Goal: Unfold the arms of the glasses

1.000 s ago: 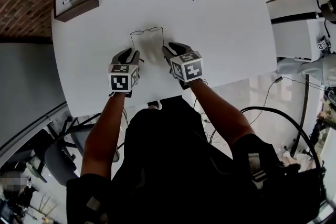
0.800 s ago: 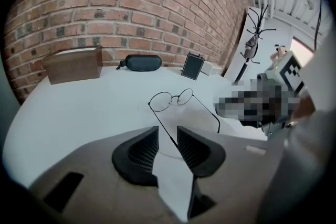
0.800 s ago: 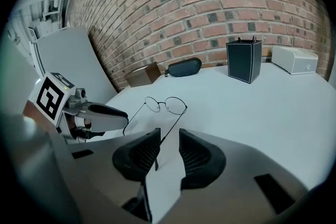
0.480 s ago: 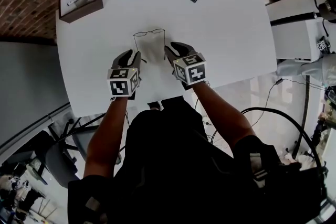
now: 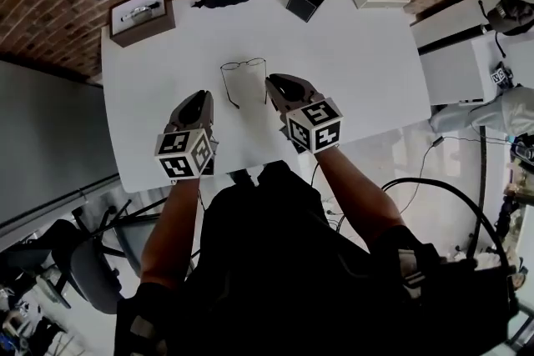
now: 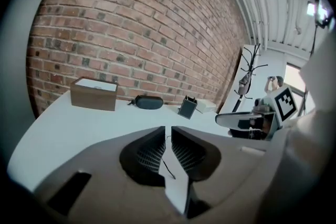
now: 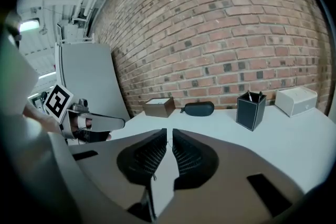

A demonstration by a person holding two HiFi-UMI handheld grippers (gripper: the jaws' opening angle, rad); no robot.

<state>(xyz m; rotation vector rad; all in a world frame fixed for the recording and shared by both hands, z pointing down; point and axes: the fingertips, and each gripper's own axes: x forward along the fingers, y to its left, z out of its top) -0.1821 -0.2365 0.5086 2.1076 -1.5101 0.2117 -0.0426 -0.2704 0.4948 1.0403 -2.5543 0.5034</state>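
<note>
Now | 1 pair of glasses on table, 2 arms out | left gripper: jaws just closed narrower, nothing gripped | right gripper: narrow gap, empty

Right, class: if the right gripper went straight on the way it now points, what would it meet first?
Probably the white tabletop, near the thin wire-framed glasses; the right gripper seems tilted downward, though depth is unclear.
</note>
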